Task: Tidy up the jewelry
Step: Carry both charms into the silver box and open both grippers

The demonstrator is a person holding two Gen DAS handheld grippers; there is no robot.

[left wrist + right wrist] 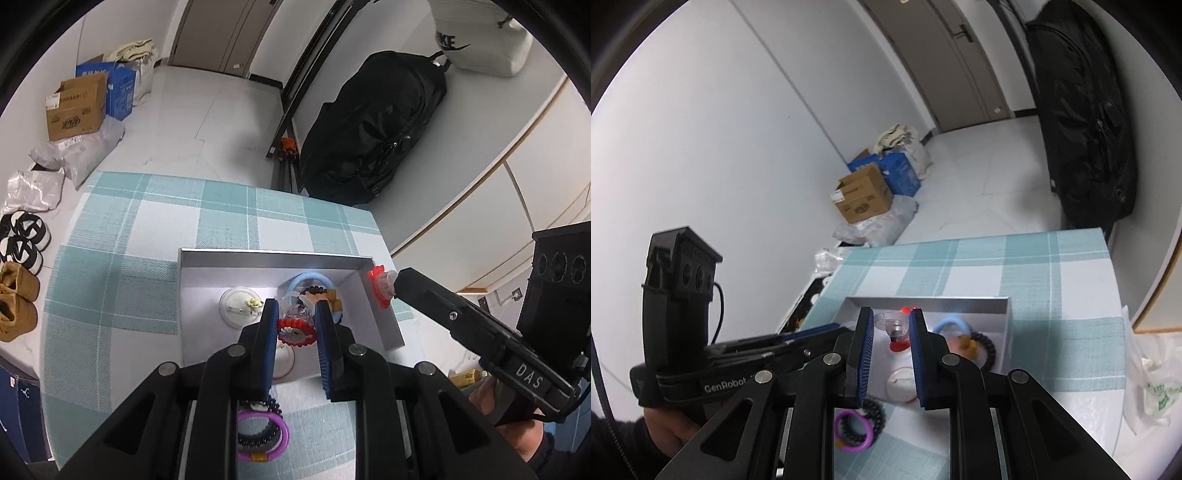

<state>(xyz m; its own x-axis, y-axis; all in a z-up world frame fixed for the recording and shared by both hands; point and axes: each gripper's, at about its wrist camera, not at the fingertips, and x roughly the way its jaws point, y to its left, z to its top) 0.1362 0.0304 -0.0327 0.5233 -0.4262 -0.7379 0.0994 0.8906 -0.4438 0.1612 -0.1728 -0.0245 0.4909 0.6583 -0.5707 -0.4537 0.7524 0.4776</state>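
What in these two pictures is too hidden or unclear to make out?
- Purple bracelet, left wrist view: partly covered by the left tool's frame.
- Round white item, right wrist view: half hidden behind the right tool's fingers; its type is unclear.
- Red and clear piece, left wrist view: overexposed glow hides detail.
- Blue bracelet: lower part hidden.

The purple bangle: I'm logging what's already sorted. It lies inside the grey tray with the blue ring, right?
Not quite. The purple bangle lies outside the grey tray, on the checked cloth near its front edge, as the left wrist view shows. The blue ring is inside the tray.
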